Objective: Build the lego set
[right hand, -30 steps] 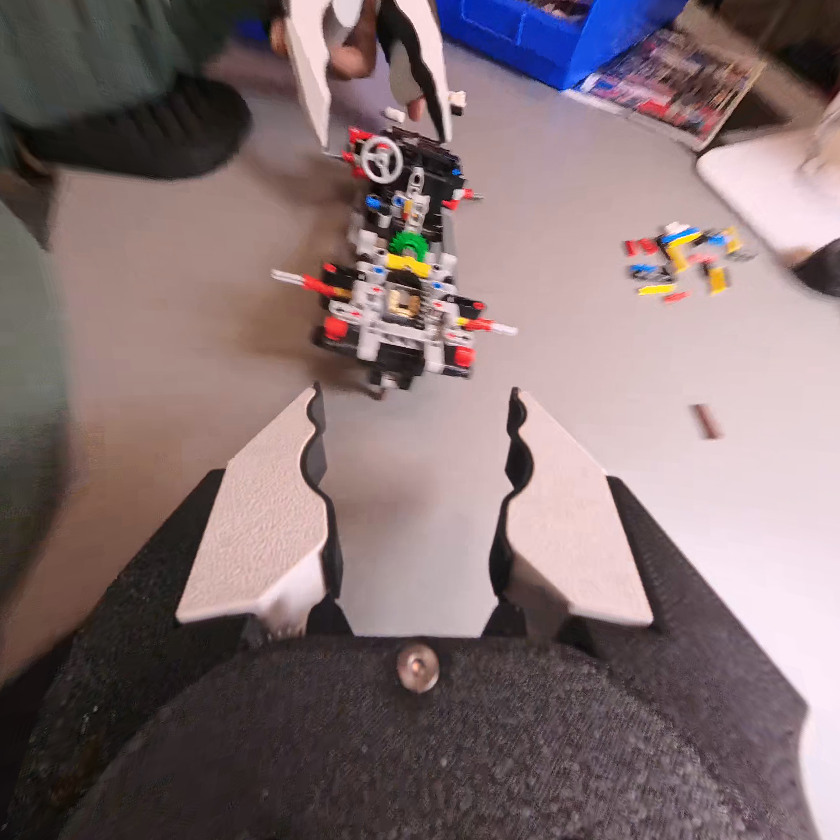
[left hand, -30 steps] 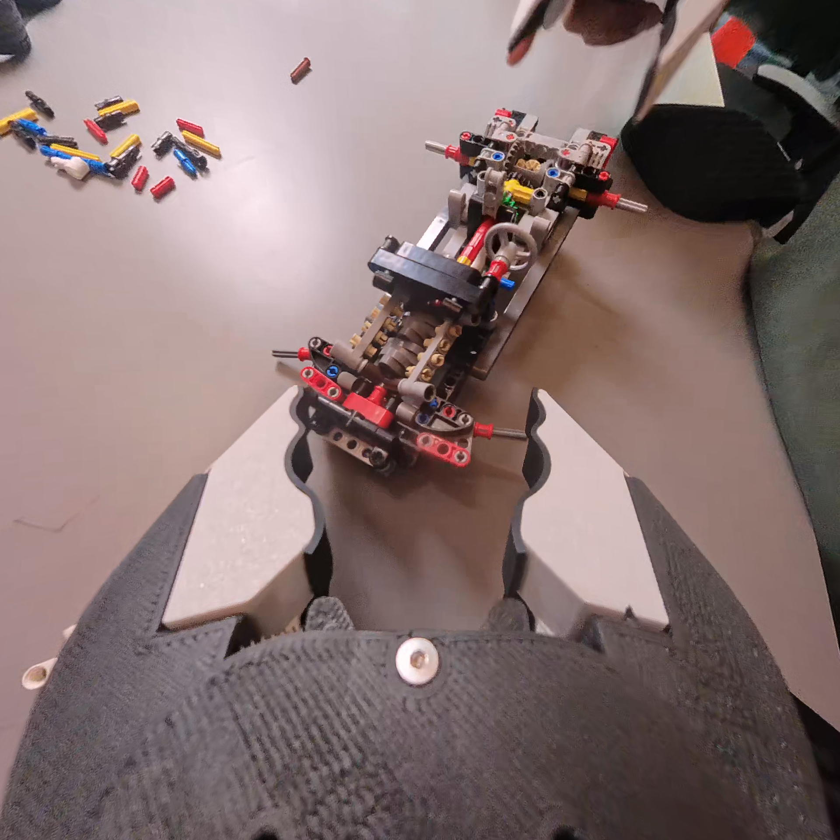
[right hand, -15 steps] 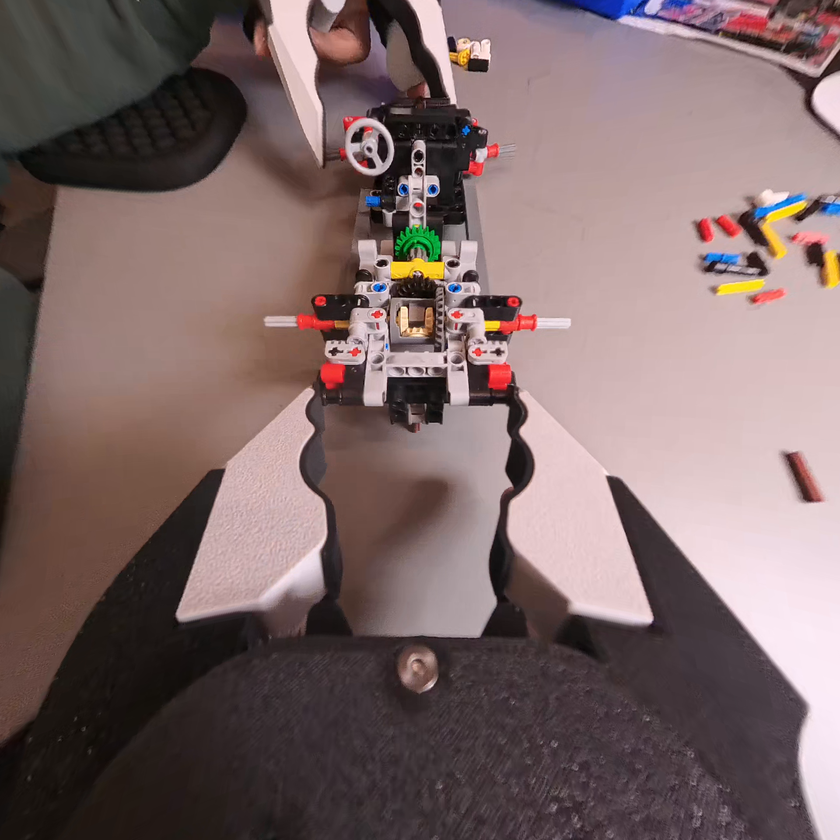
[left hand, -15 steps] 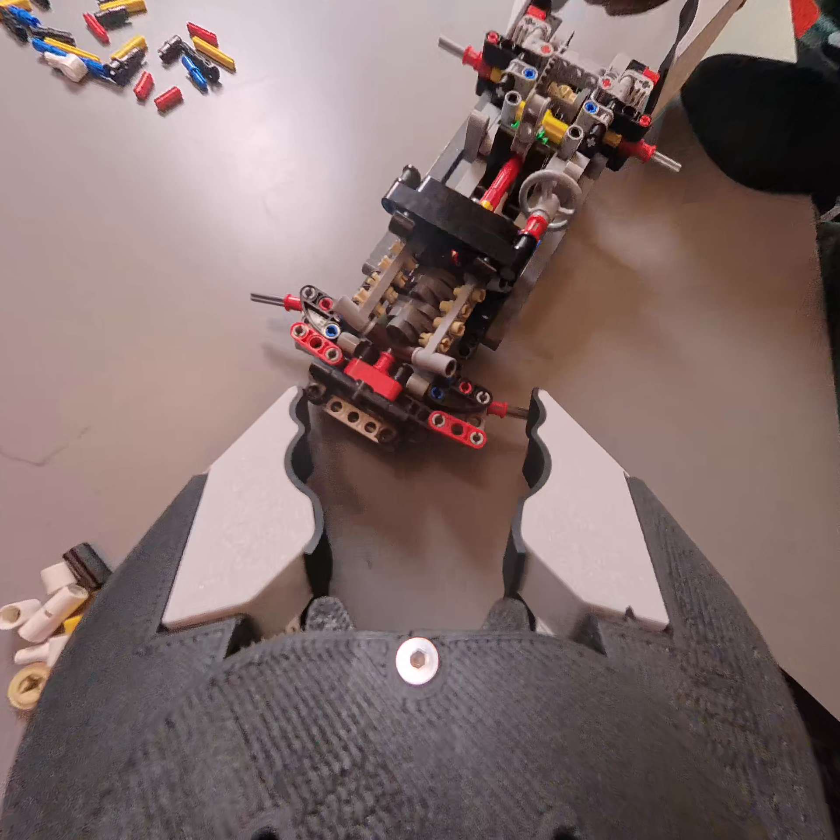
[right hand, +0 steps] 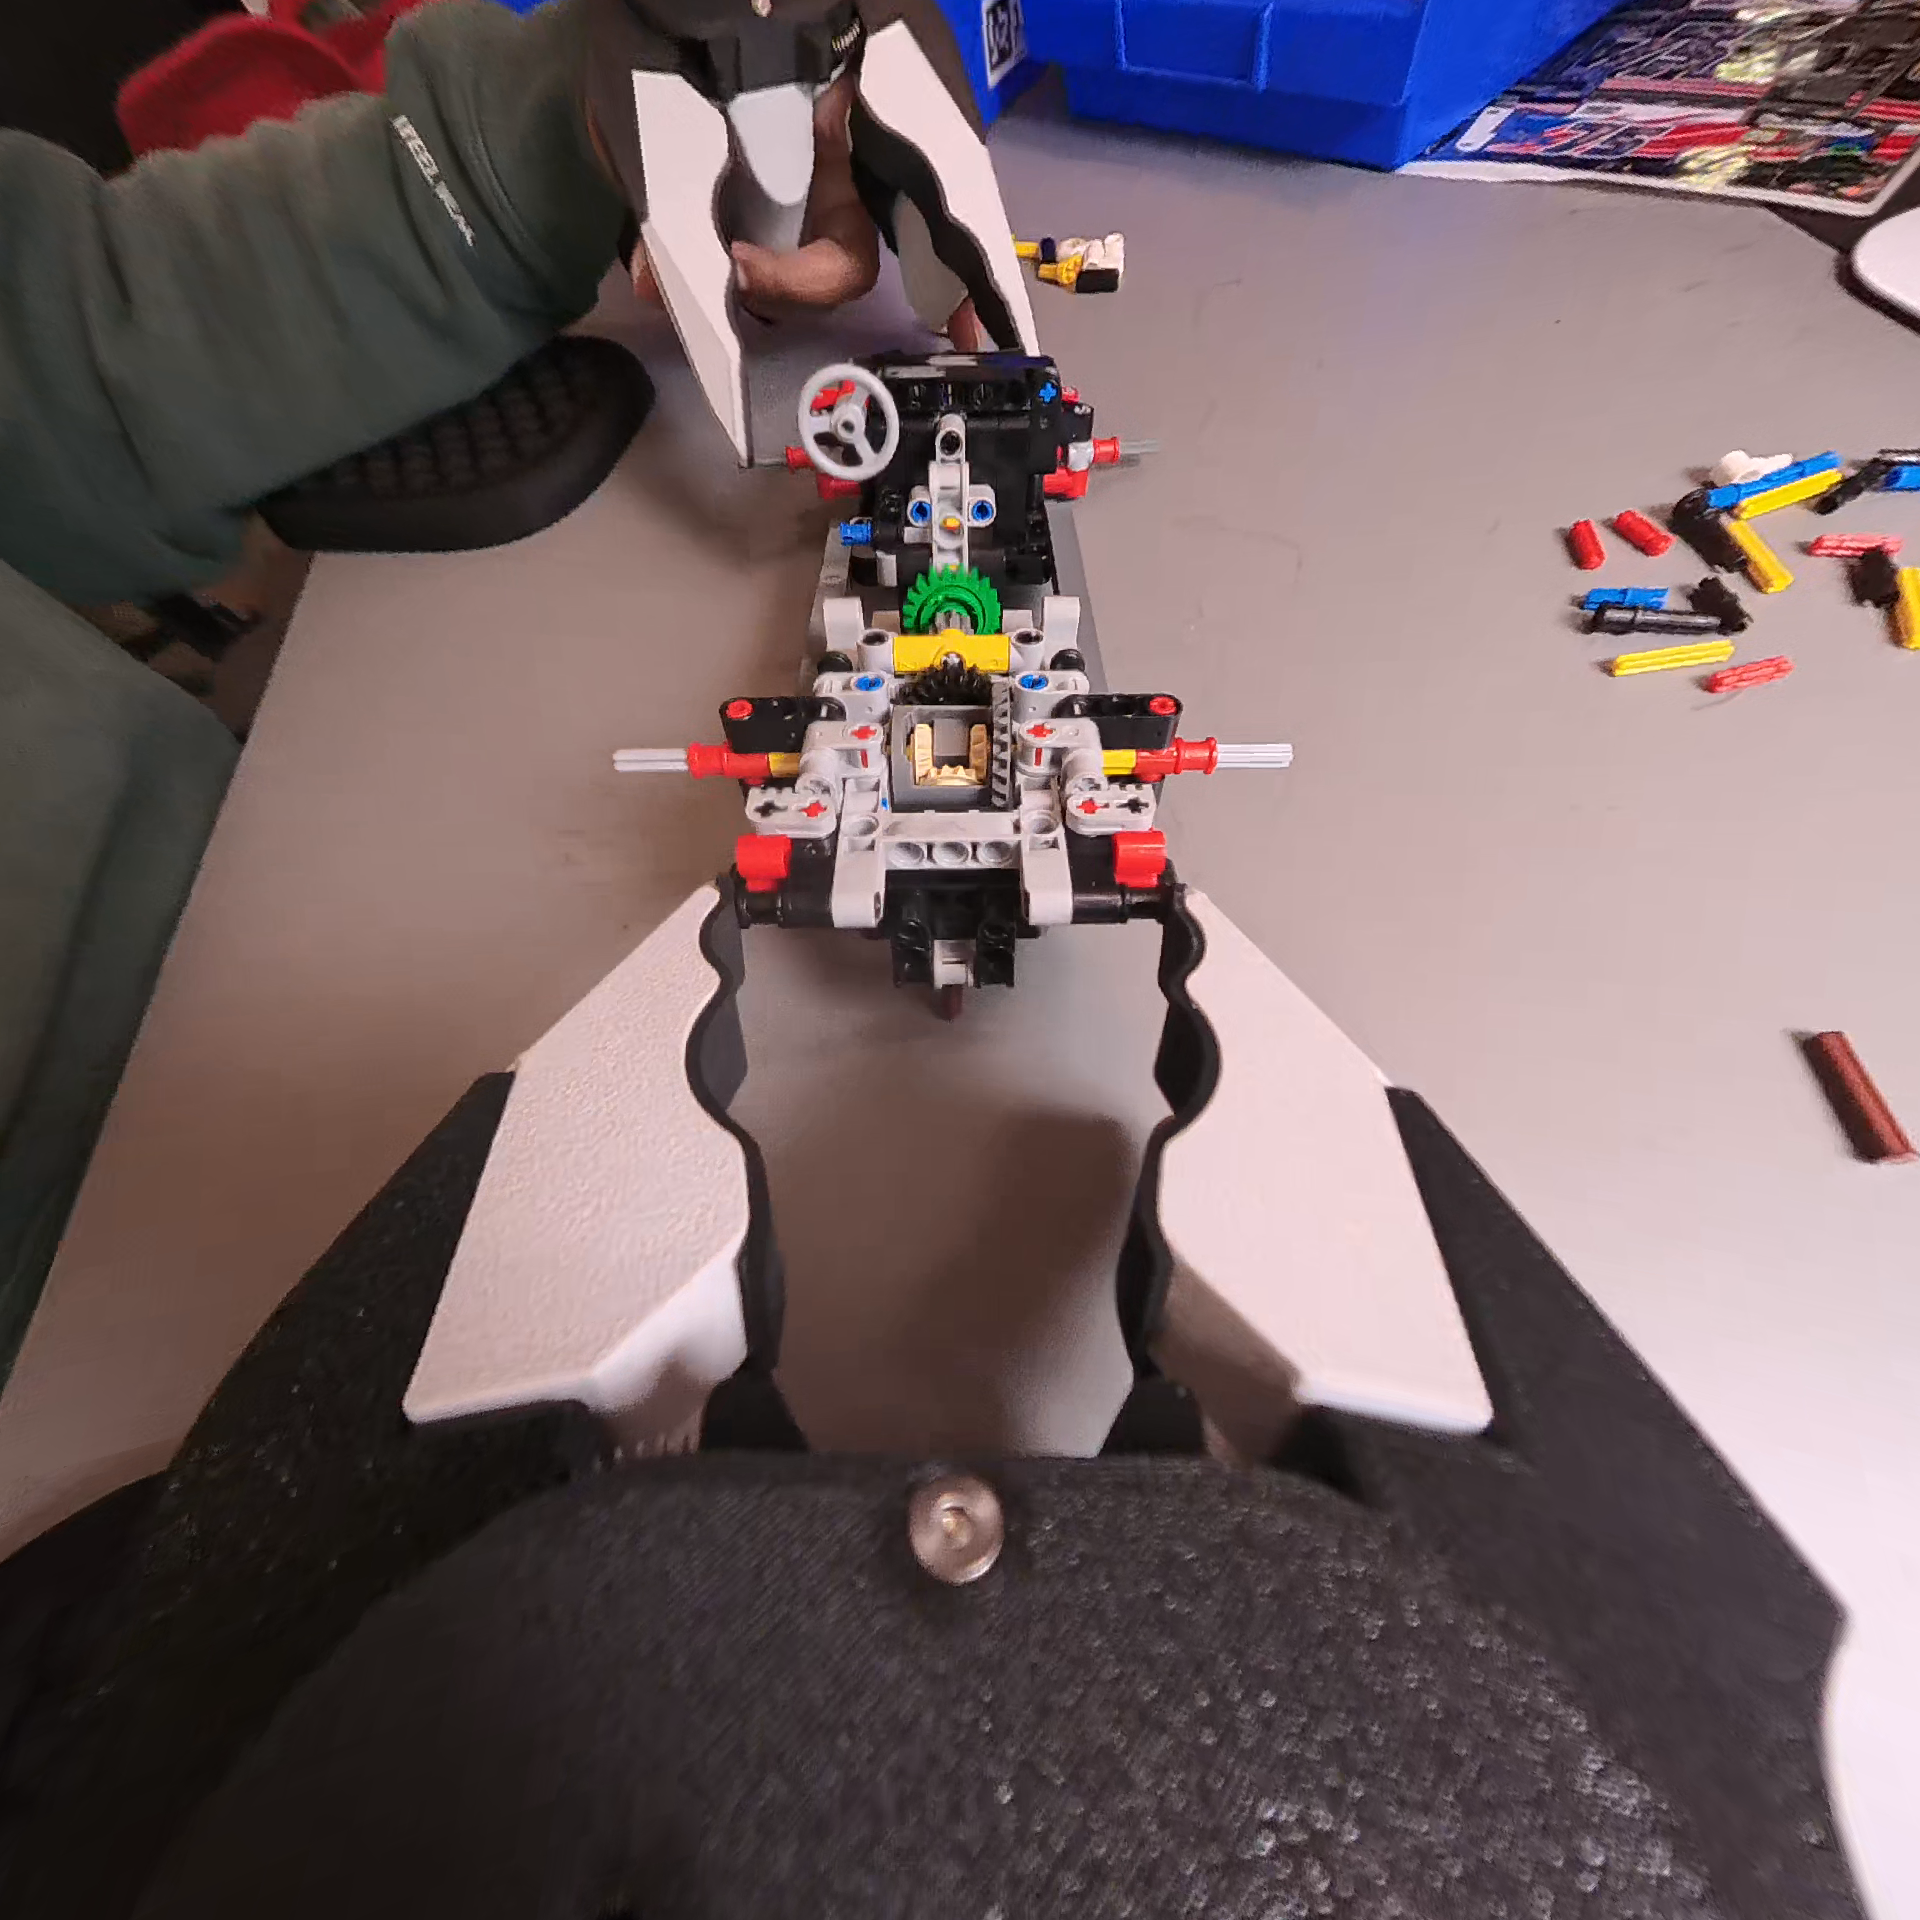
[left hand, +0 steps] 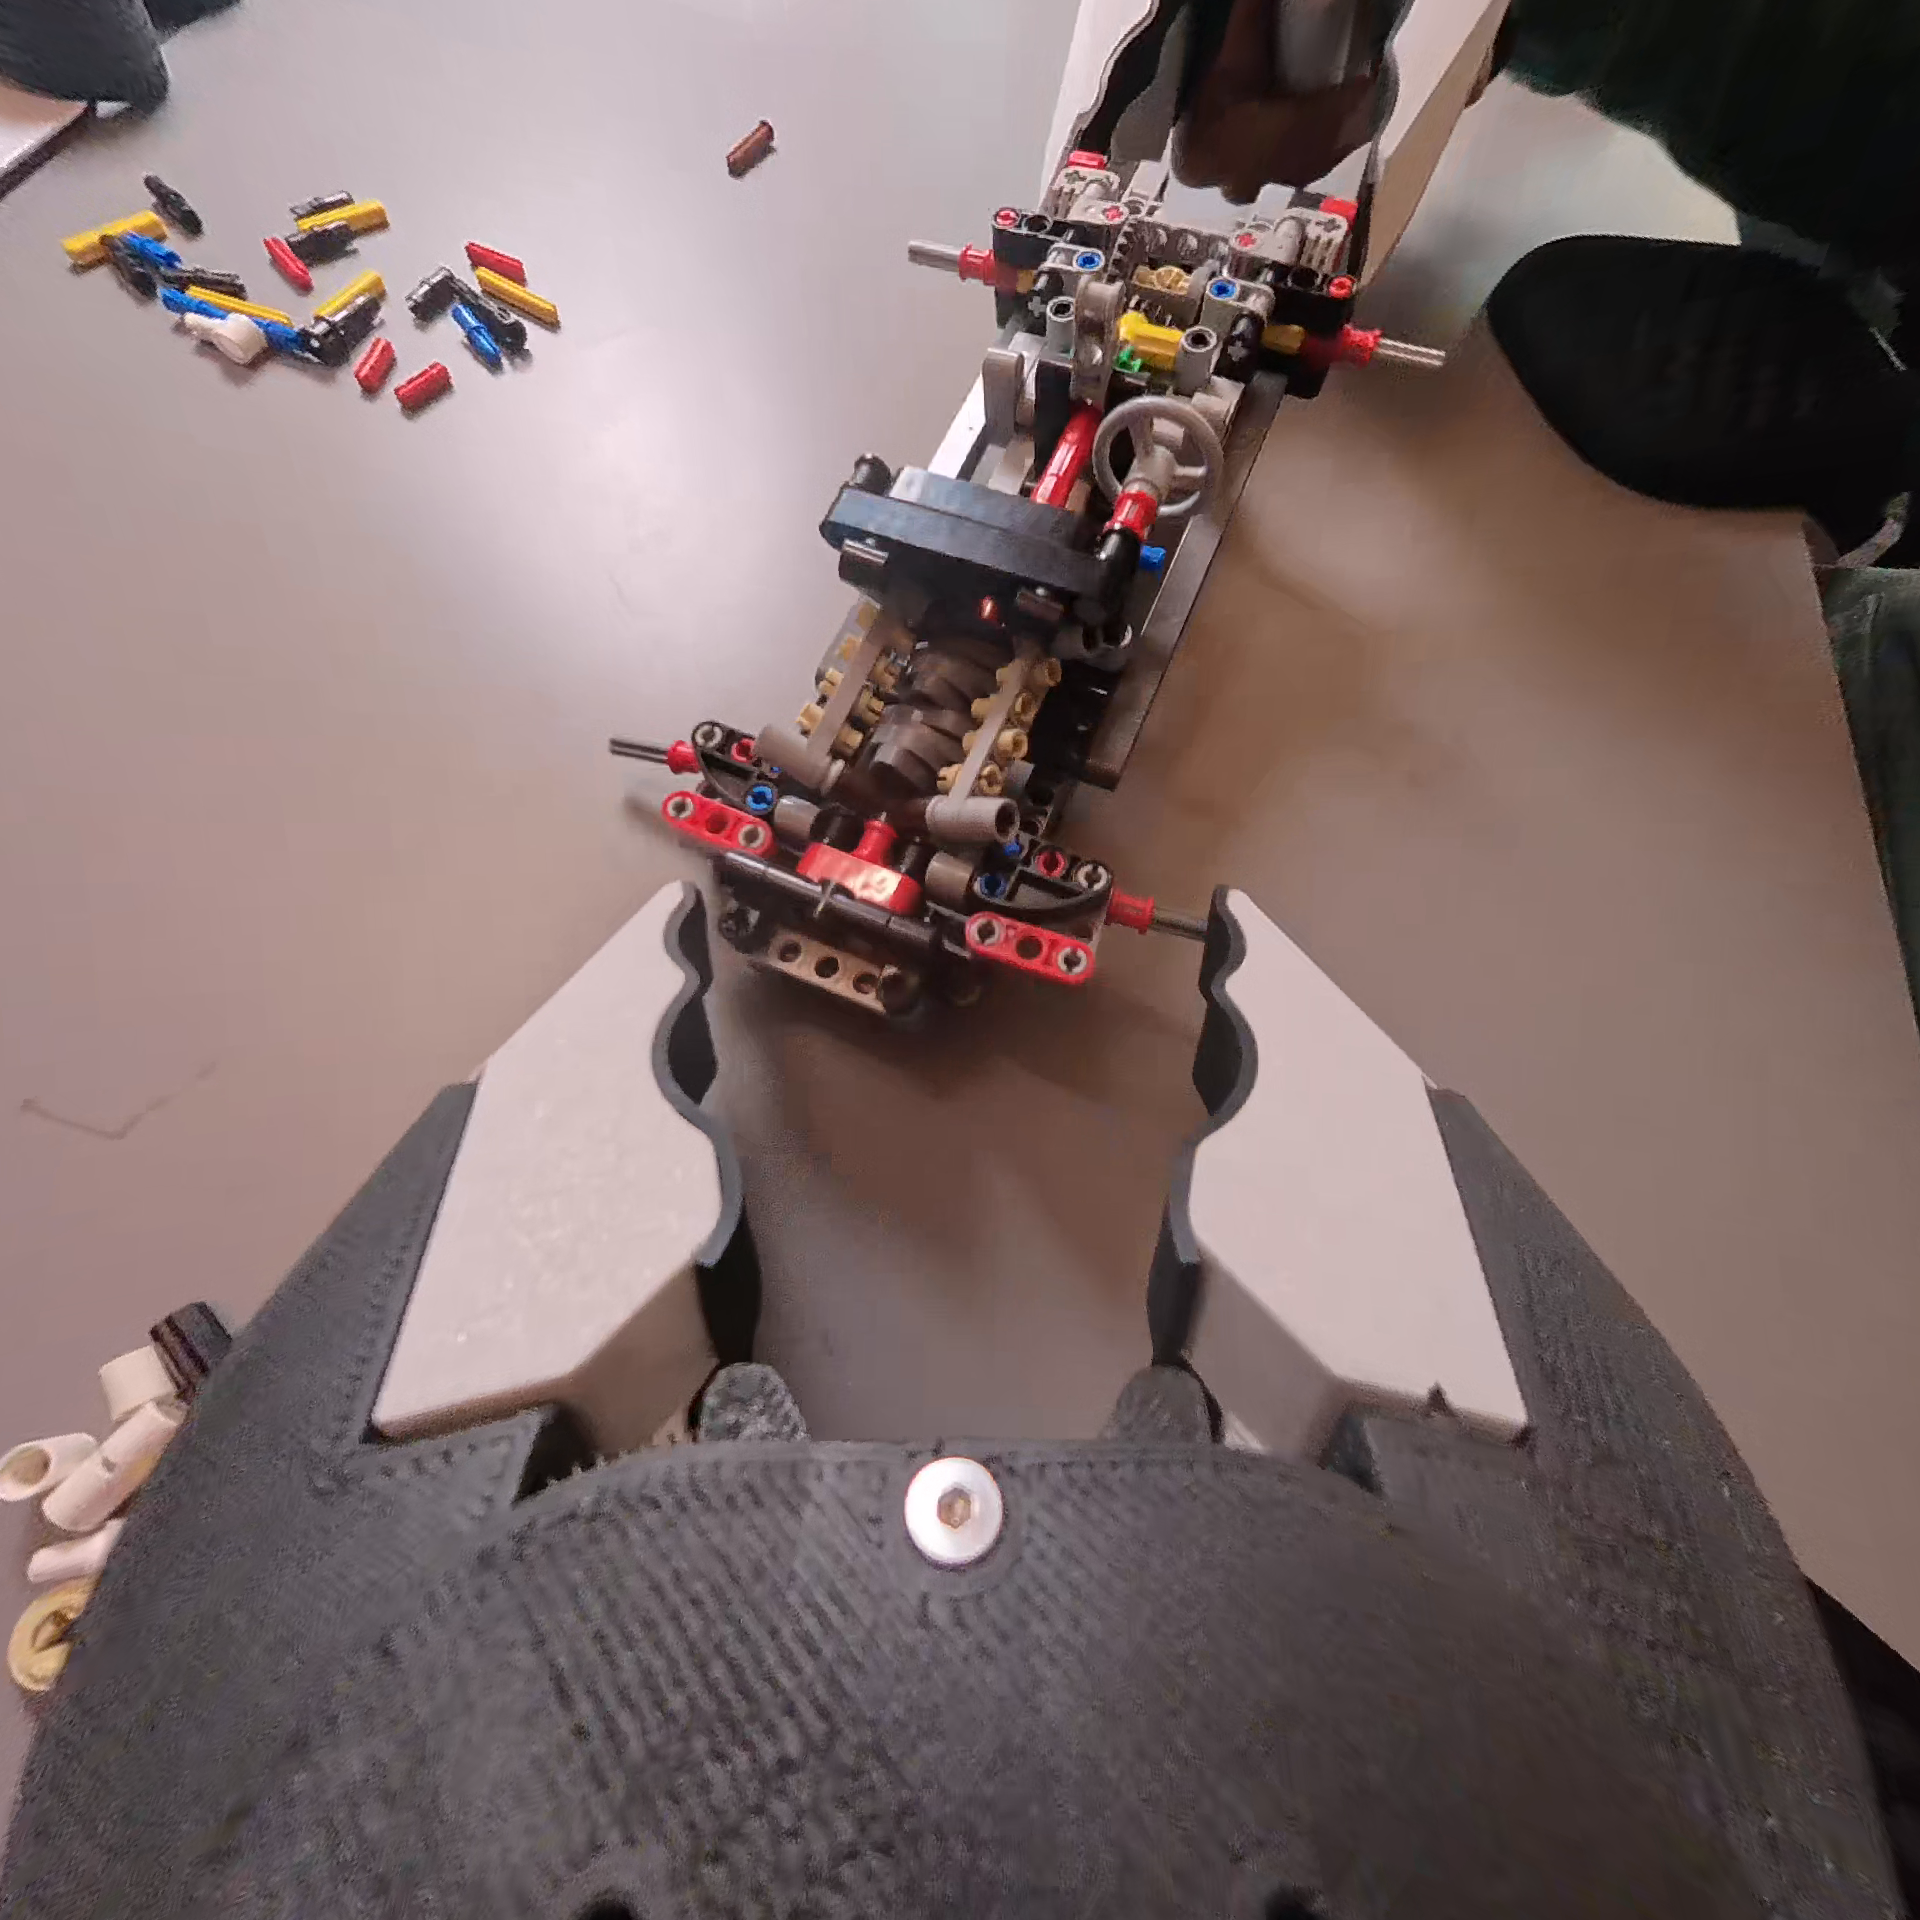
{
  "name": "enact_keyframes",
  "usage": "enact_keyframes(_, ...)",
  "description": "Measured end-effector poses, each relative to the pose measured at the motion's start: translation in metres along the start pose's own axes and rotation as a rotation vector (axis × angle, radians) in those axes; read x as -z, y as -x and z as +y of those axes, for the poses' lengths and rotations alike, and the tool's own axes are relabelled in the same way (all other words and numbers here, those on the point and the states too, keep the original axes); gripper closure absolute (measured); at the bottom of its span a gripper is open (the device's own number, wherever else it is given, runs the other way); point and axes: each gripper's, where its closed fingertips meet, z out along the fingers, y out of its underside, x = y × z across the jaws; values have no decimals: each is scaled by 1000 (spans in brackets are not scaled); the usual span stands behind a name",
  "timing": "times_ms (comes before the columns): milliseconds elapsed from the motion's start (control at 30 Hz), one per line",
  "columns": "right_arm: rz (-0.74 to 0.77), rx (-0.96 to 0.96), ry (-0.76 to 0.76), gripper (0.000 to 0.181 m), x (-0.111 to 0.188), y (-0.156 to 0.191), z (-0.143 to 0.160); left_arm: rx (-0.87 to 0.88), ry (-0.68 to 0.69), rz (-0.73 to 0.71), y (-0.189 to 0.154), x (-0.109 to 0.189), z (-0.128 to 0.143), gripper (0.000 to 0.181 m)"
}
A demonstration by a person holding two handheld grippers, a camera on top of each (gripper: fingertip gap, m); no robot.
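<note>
A long Lego car chassis point(left hand: 997, 644) lies on the grey table point(left hand: 416, 727). It has a grey steering wheel point(left hand: 1158, 452) and red axle ends. My left gripper point(left hand: 954, 925) is open, and its tips flank the chassis's near end without closing on it. My right gripper point(right hand: 951, 914) is open too. Its tips stand at both sides of the other end, by the differential point(right hand: 945, 758), close to or touching the black side parts. The chassis point(right hand: 951, 644) runs away from it toward the left gripper's white fingers point(right hand: 691, 270). The right gripper's fingers point(left hand: 1439, 135) show at the top of the left wrist view.
Loose small pieces point(left hand: 312, 281) lie far left, also in the right wrist view point(right hand: 1745, 561). A brown piece point(right hand: 1855, 1107) lies alone. White connectors point(left hand: 83, 1455) sit by my left gripper. A blue bin point(right hand: 1299, 73) and booklet point(right hand: 1714, 104) stand behind. A green sleeve point(right hand: 260, 312) and the table edge point(left hand: 1829, 675) are close. One gripper's finger ends stand about 20 cm off the other's. Measured from the fingertips, the brown piece point(right hand: 1855, 1107) is 12 cm or so from the right gripper and 30 cm from the left. The left camera catches it too, in the left wrist view point(left hand: 757, 140).
My right gripper has moved forward until its tips flank the chassis's differential end. My left gripper has stayed at the other end, shifting slightly. Both openings are unchanged.
</note>
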Motion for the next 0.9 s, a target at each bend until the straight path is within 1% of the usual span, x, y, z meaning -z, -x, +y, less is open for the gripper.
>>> enact_keyframes(33,-11,-5,-13,103,1,-1,0,3,-6,9,-1,1,1,86)
enact_keyframes(100,-28,-12,-32,103,2,-1,0,19,-6,26,-1,1,3,83)
enact_keyframes(233,-49,-16,-48,103,4,-3,0,25,13,60,-9,-8,3,81)
enact_keyframes(300,-61,-30,-53,103,4,-3,0,17,26,69,-13,-13,4,75)
enact_keyframes(400,-85,-83,-55,103,5,-5,1,32,21,102,-18,-15,4,68)
enact_keyframes(467,-108,-174,-42,104,6,-8,3,62,3,144,-21,-12,3,68)
enact_keyframes(500,-117,-219,-46,106,7,-10,2,69,-1,159,-22,-11,4,68)
enact_keyframes(533,-138,-279,-55,125,9,-12,0,70,1,165,-22,-10,6,69)
enact_keyframes(567,-127,-371,-72,130,10,-20,-2,65,2,164,-22,-10,7,69)
enact_keyframes(633,-160,-479,-77,131,12,-26,-2,46,9,134,-19,-12,8,75)
enact_keyframes(667,-178,-480,-73,131,12,-25,0,31,23,111,-16,-13,9,80)
enact_keyframes(733,-154,-459,-75,130,12,-28,0,4,47,76,-14,-16,11,83)
enact_keyframes(833,-156,-441,-93,132,15,-27,-4,-8,62,27,-7,-17,12,95)
enact_keyframes(900,-135,-412,-106,134,18,-28,-5,-12,59,20,-5,-17,12,104)
